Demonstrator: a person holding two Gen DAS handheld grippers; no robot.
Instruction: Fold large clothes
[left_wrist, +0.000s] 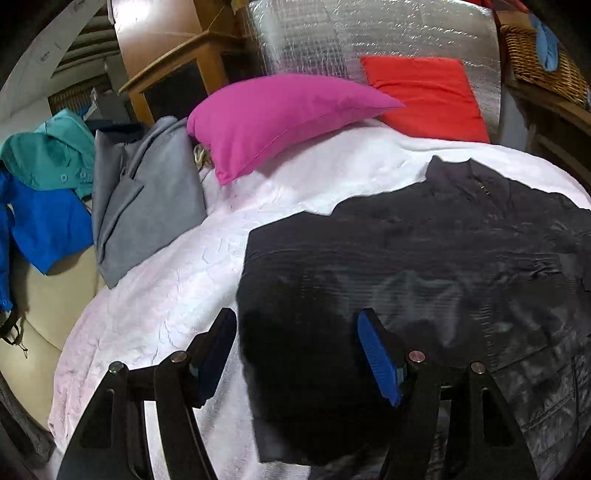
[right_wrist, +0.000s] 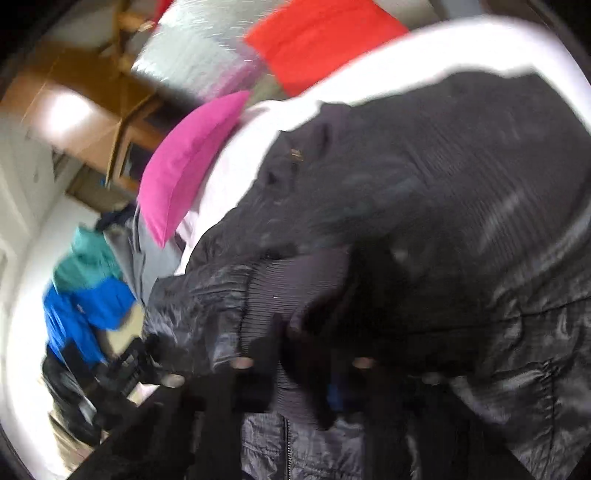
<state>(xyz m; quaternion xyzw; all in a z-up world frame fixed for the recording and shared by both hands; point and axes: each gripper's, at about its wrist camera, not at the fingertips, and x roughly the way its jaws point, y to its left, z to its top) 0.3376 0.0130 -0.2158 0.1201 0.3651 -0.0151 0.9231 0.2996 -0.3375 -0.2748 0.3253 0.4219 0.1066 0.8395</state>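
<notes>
On bed | left gripper (left_wrist: 297, 350) agape, empty | right gripper (right_wrist: 301, 354) clamps black jacket (right_wrist: 424, 192)

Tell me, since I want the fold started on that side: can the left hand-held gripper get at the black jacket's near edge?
Probably yes: the left hand-held gripper is open just above the black jacket, with nothing between them.

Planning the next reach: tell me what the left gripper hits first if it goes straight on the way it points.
Most likely the black jacket spread on the white bedcover: the open left gripper points down at its near edge, though depth is unclear.
</notes>
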